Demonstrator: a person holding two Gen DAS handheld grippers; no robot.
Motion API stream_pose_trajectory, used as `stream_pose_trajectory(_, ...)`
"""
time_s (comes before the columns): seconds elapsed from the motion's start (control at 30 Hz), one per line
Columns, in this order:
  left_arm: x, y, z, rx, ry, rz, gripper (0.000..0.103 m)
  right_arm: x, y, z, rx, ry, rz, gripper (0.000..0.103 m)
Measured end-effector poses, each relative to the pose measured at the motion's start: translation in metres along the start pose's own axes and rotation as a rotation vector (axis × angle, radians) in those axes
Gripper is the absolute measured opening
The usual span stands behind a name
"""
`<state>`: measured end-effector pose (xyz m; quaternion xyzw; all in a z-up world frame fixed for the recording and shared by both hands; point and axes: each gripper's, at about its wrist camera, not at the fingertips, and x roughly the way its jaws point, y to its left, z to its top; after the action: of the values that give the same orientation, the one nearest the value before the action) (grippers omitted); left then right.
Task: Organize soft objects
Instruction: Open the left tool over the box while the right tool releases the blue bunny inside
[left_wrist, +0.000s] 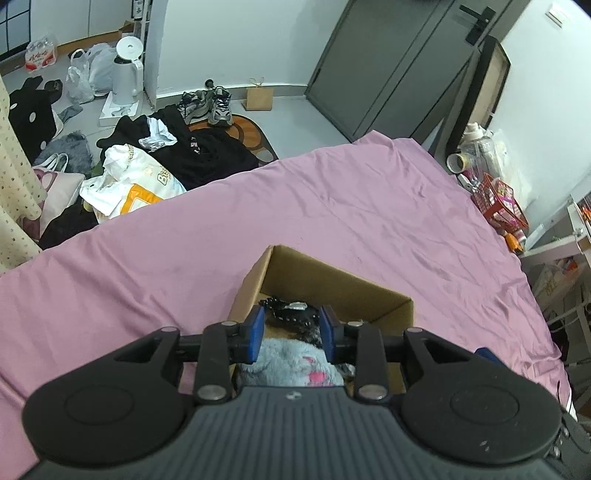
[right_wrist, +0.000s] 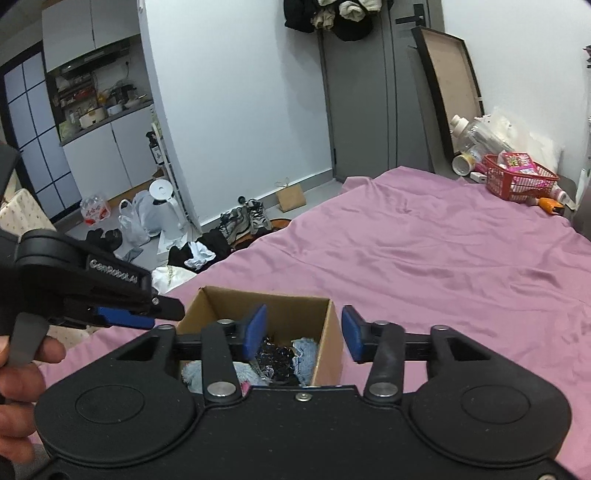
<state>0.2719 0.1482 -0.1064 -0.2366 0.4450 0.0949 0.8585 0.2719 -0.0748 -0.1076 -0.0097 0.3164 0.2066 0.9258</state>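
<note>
On the pink bedsheet (right_wrist: 443, 258), an open brown cardboard box (right_wrist: 295, 306) is sitting w/ soft stuff already inside: a fluffy light-blue plush item w/ pink spots (left_wrist: 295, 365) and a black sparkly fabric piece (right_wrist: 277, 358). Left gripper (left_wrist: 292, 332) is hovering right over the box, blue jaws parted, nothing between them. Right gripper (right_wrist: 303, 332) is hanging above the box's right wall, jaws wide, empty too. A hand (right_wrist: 22, 369) is squeezing the left tool's trigger.

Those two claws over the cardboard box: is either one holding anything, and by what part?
Neither. The left claw and right claw are both open above the cardboard box, with nothing between their pads. The soft items lie loose inside.
</note>
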Motion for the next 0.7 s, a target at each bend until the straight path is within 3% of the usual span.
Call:
stream_pose_trajectory(0.2,-0.018,-0.003,-0.006,0.034,-0.007,0.013,0.051,-0.01,-0.016,-0.006,0.085,0.033,0.003,0.046)
stream_pose_trajectory(0.57,-0.056,-0.011,-0.024,0.065,-0.041,0.01,0.068,-0.047,-0.023,-0.015,0.102,0.026,0.005,0.046)
stream_pose_trajectory(0.7,-0.07,-0.014,-0.034,0.073,-0.047,0.003,0.07,-0.067,-0.026,-0.014,0.117,0.022,0.005,0.052)
